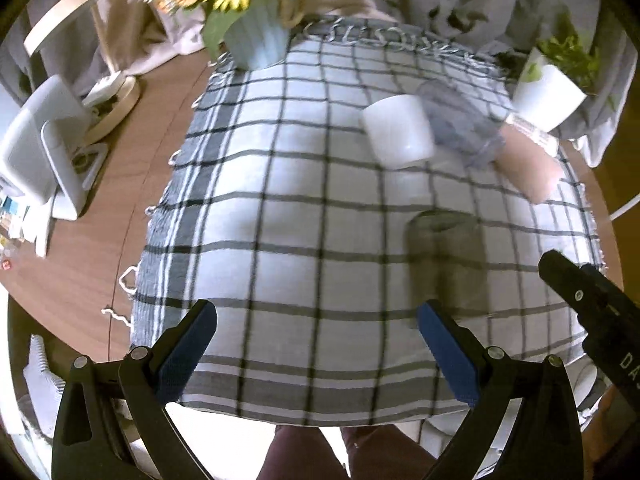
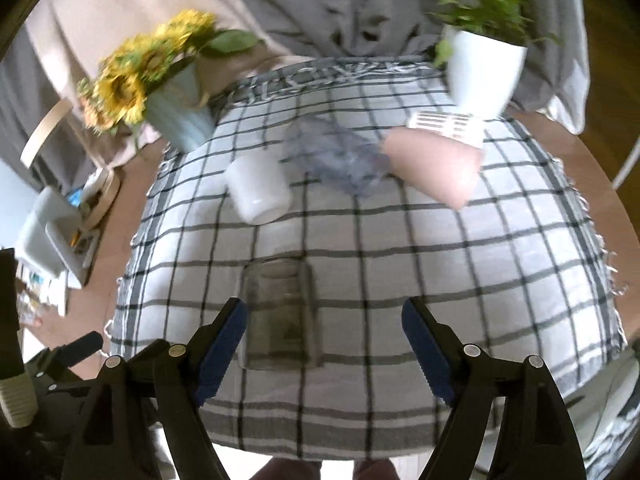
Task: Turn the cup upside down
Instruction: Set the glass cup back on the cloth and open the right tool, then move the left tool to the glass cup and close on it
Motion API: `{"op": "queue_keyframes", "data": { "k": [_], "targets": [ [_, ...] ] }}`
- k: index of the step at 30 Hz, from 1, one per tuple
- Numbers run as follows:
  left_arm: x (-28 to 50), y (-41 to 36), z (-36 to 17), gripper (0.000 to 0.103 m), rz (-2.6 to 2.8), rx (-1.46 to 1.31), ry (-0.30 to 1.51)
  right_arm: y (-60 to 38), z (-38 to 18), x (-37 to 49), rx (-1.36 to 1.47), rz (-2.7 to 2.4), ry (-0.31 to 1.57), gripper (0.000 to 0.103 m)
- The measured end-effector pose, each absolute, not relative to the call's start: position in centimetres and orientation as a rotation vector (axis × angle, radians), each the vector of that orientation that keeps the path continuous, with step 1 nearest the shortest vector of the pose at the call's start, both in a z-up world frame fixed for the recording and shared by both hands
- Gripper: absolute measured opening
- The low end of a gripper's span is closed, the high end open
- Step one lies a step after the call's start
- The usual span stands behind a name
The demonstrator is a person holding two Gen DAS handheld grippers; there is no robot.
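Both tongs hang open over the near edge of the checked cloth [image 2: 400, 248], and neither holds anything. The right tongs [image 2: 324, 344] have their blue pads spread wide. The glass cup [image 2: 280, 316] stands on the cloth just beyond them, close against the left pad [image 2: 222, 348] and left of the gap's middle, so the opening is not yet centred on it. The cup looks clear and tall, with its long axis upright. Blur and its transparency keep me from telling whether the mouth faces up or down.

The left tongs [image 1: 320, 354] are spread as wide. From them the cup [image 1: 448, 264] lies ahead and to the right, beyond the right pad [image 1: 448, 356] and outside the gap. The right tongs' black body shows at that view's right edge.

My judgement is that the right hand is the nearer and better lined up. A small shift left and a short push forward would bring the cup between its pads, gripping across the wall so that a wrist roll can turn it over.

Farther off, well apart from the cup, stand a white mug [image 2: 260, 192], a crumpled blue-grey cloth [image 2: 336, 156] and a pink object [image 2: 436, 168]. At the far edge are a sunflower pot [image 2: 180, 116] on the left and a white plant pot [image 2: 480, 72] on the right.
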State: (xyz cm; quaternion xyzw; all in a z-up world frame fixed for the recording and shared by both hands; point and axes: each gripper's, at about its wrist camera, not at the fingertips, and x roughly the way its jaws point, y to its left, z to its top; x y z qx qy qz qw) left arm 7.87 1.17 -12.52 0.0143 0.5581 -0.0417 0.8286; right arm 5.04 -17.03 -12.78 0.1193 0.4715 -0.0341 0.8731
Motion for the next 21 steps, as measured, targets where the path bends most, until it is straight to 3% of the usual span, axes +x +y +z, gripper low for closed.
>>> {"op": "queue_keyframes", "data": {
  "k": [10,21],
  "targets": [
    [8.8,-3.5,-12.0,0.103,-0.187,0.021,1.204,-22.1,-12.8,2.8,0.33,-0.143,1.031,0.08],
    [12.6,-8.4,-14.9,0.103,-0.247,0.052,1.305,-26.9,-14.5,3.0,0.449,-0.234,1.072,0.08]
  ]
}}
